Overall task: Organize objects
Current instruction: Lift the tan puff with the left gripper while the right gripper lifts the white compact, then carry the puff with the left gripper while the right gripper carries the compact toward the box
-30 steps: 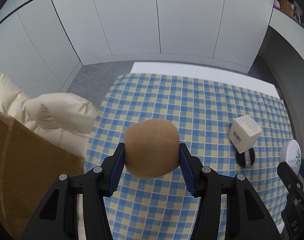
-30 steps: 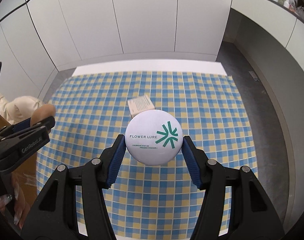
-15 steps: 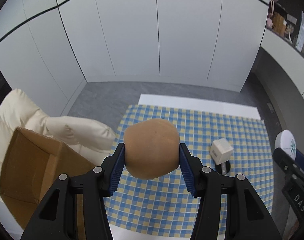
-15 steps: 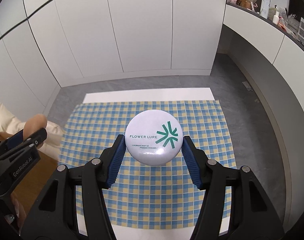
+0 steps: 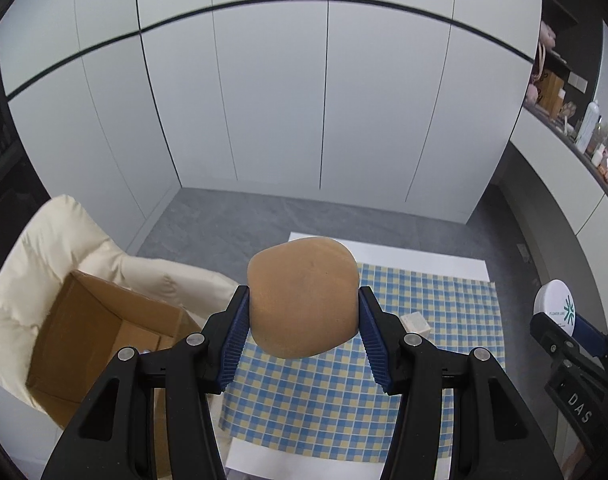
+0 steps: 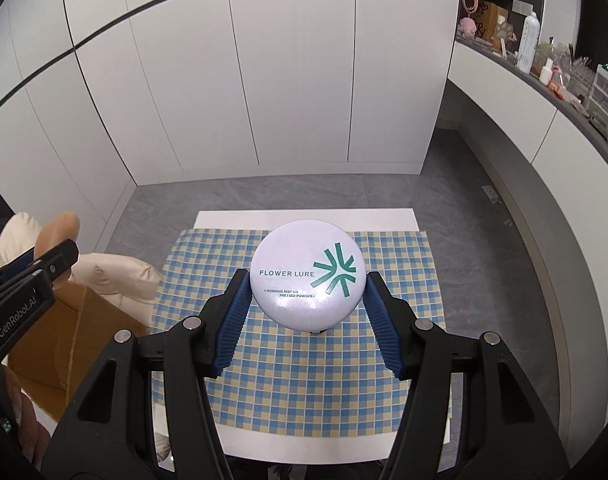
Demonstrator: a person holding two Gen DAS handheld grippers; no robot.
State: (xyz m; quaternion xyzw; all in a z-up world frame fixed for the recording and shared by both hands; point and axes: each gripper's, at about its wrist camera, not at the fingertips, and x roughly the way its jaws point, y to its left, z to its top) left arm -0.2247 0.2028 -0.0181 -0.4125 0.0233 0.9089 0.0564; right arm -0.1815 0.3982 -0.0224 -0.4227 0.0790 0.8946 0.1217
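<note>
Sponge (image 5: 304,300), tan and rounded, sat clamped between the blue pads of the left gripper (image 5: 302,334), held high above the checked cloth (image 5: 443,360) on the worktop (image 5: 383,246). Powder compact (image 6: 307,276), white, printed "FLOWER LURE", was pinched the same way in the right gripper (image 6: 305,316), pads pressing its rim on both sides. Both pairs of jaws stood part closed, each onto its own item.

Key relation: open cardboard box (image 5: 100,344) lay below and to the left of the left gripper, resting in a cream padded chair (image 5: 44,248). Left gripper was the nearer of the two; the right would have to cross over the cloth to reach it. My guess is the box is where both items go.

Left wrist view looked down into the box interior, and also caught a small white carton (image 5: 415,324) on the cloth just right of the sponge. Right wrist view showed only the box's outer wall (image 6: 76,340); the compact hid most of whatever lay beneath it.
</note>
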